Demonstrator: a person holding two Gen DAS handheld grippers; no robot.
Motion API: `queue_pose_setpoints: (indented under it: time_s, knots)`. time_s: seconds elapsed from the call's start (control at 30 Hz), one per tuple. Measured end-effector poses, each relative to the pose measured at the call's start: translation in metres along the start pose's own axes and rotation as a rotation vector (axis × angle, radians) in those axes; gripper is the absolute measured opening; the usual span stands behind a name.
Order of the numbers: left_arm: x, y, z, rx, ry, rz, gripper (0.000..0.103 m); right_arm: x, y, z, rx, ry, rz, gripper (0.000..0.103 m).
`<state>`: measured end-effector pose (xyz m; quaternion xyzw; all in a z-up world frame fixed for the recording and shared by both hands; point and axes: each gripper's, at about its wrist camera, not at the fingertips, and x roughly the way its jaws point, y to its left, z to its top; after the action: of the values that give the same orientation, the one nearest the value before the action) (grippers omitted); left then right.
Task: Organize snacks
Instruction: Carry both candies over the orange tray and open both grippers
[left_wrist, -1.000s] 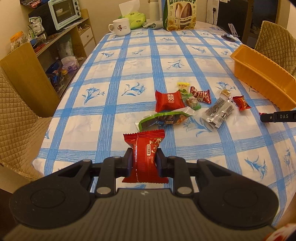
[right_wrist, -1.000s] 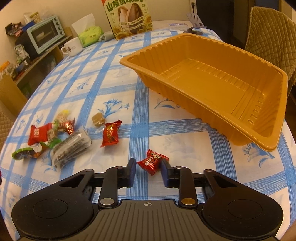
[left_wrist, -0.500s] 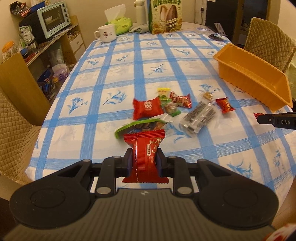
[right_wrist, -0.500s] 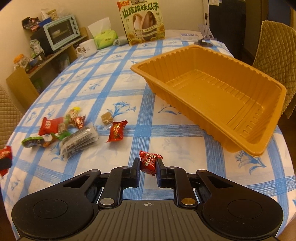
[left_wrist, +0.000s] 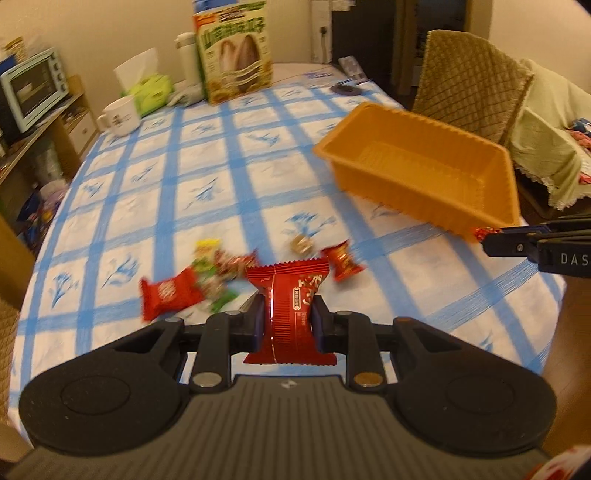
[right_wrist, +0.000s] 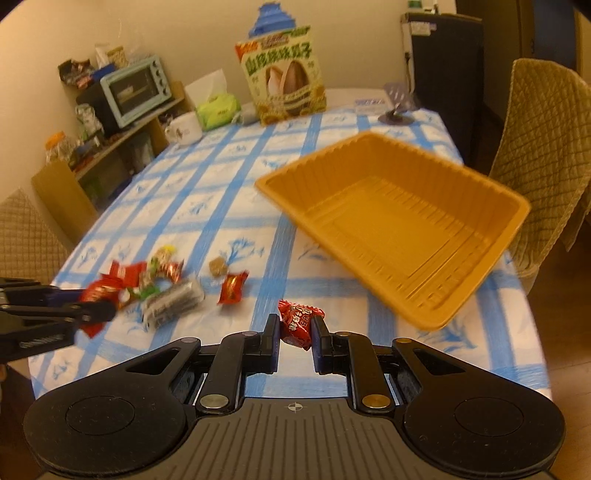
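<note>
My left gripper (left_wrist: 288, 314) is shut on a tall red snack packet (left_wrist: 290, 310), held above the near table edge. A small red wrapped candy (right_wrist: 298, 325) is pinched in my right gripper (right_wrist: 294, 334), lifted off the cloth. The empty orange tray (right_wrist: 399, 236) (left_wrist: 424, 173) lies ahead to the right. Loose snacks stay on the cloth: a red packet (left_wrist: 168, 295), a small red candy (left_wrist: 341, 260) (right_wrist: 231, 288), a brown cube candy (left_wrist: 300, 243) (right_wrist: 218, 266), a clear dark-filled pack (right_wrist: 171, 304) and a mixed cluster (right_wrist: 159, 269). Each gripper shows at the other view's edge: the right gripper (left_wrist: 484, 234), the left gripper (right_wrist: 99, 301).
The blue-checked tablecloth (left_wrist: 207, 192) covers the table. At the far end stand a sunflower-seed bag (left_wrist: 234, 51), a white mug (left_wrist: 120, 118), a green tissue pack (left_wrist: 151, 90) and a white bottle (left_wrist: 186, 59). Quilted chairs (right_wrist: 539, 177) flank the table; a shelf with a toaster oven (right_wrist: 135, 90) stands left.
The right gripper closed on the small red candy and lifted it off the cloth. The left gripper swung right with its red packet, so the orange tray is more in its view.
</note>
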<state>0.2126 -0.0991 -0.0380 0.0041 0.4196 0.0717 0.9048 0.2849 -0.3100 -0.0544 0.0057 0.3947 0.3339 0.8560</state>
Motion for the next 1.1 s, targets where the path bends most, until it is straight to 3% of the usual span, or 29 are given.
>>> queue_pose_setpoints:
  time_s: [0.27,0.57,0.77,1.1]
  knots:
    - [0.029,-0.039,0.065,0.113,-0.068,-0.132,0.024,-0.005,-0.017,0.027,0.051,-0.053,-0.075,0.018]
    - [0.076,-0.063,0.120,0.227,-0.071,-0.264,0.024,0.014,-0.044,0.048,0.164,-0.055,-0.187,0.018]
    - [0.111,-0.074,0.142,0.258,-0.035,-0.322,0.024,0.036,-0.062,0.056,0.231,-0.034,-0.240,0.018]
    - [0.152,-0.098,0.158,0.307,0.018,-0.349,0.024,0.056,-0.083,0.065,0.273,-0.012,-0.289,0.018]
